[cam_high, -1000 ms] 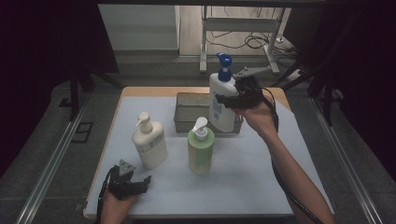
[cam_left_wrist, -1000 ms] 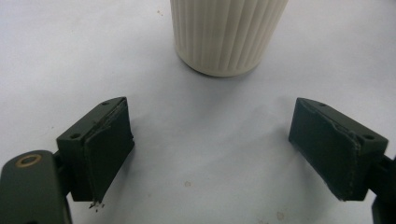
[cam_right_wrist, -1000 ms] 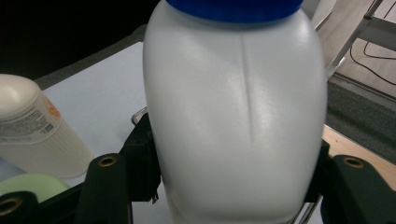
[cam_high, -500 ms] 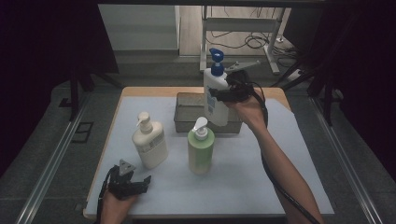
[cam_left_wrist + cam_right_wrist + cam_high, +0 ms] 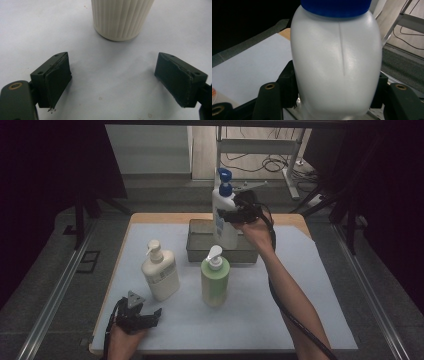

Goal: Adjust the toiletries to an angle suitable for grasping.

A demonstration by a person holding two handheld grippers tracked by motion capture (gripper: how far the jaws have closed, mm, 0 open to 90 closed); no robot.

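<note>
My right gripper is shut on a white bottle with a blue pump, holding it upright over the grey bin at the back of the mat. In the right gripper view the white bottle sits between the two jaws of the right gripper, pressed from both sides. A cream pump bottle and a green pump bottle stand on the mat in front of the bin. My left gripper rests open near the front left edge, with the ribbed base of the cream bottle just ahead of the left gripper.
The pale mat covers a wooden table. Metal rails run along both sides of the table, and cables and a frame lie on the floor behind it.
My right hand has carried the white bottle to the left, from the bin's right end to over its middle. The left gripper has not moved.
</note>
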